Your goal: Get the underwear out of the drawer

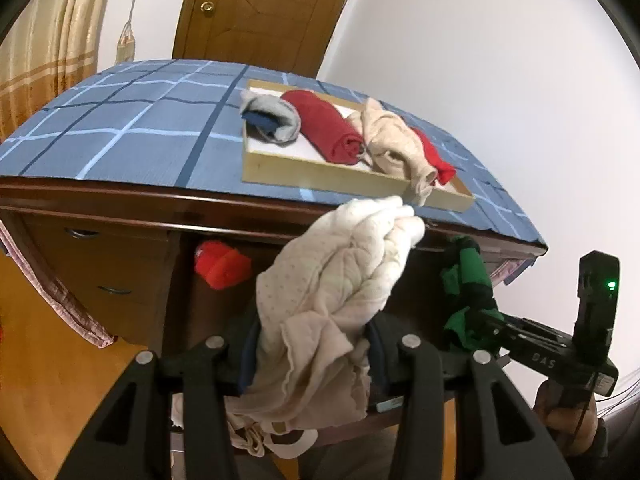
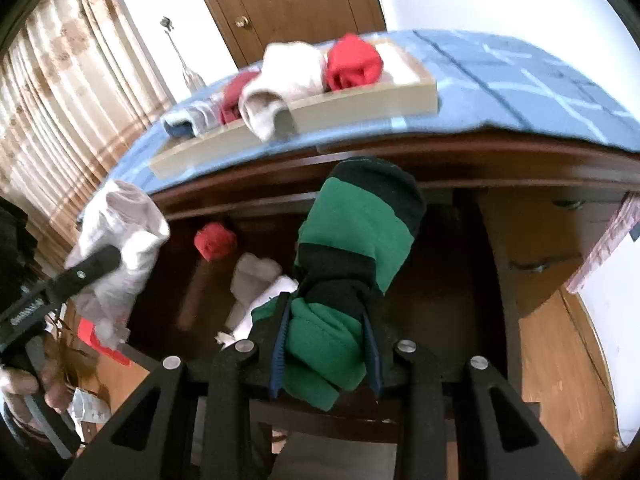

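Both pieces look light, limp and prone to unroll, so mid-bundle holds suit: the left gripper jaws pinch the cream dotted cotton underwear, the right gripper jaws pinch the rolled green-and-black striped underwear.

L tool: blk struts, silver screws, blue pads | R tool: same, green LED

A dark wooden desk with metal drawer handles stands on an orange-brown floor, its top covered by a blue checked cloth. Behind it rise a plain white wall, a brown wooden door with a brass knob, and beige striped curtains in soft, even light
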Available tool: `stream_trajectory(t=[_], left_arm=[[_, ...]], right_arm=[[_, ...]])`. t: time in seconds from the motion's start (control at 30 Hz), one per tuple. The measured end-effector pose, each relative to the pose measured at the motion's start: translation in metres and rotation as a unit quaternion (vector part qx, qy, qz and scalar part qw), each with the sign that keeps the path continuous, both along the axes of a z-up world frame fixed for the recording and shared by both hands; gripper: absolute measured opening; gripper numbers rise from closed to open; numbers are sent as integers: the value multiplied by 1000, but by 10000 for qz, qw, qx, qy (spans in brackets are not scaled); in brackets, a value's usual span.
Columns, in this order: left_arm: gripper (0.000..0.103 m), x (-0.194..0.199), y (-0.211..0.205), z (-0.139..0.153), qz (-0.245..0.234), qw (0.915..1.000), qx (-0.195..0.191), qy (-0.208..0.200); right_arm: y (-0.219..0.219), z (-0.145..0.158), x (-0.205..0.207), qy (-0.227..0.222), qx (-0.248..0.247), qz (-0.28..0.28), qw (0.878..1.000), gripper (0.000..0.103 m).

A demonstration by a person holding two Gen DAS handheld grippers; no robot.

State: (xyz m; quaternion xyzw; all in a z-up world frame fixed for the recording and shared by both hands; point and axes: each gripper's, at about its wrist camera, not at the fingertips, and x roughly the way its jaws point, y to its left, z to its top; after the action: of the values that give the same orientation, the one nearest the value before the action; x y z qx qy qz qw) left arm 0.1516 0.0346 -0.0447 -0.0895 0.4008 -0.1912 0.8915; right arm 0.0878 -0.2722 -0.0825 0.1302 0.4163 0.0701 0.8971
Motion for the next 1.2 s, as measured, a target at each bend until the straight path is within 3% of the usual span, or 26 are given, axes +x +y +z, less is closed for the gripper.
stream_trajectory(t=[0.63,1.2], left_arm=[[44,12,-12,43,53,9984,-151,-535],[44,70,-47,87,270,9940,-231,-1031]], right_arm=[[10,71,5,-982,-324,186,9945,35],[11,118,66,-1569,-826,251,9838,35]])
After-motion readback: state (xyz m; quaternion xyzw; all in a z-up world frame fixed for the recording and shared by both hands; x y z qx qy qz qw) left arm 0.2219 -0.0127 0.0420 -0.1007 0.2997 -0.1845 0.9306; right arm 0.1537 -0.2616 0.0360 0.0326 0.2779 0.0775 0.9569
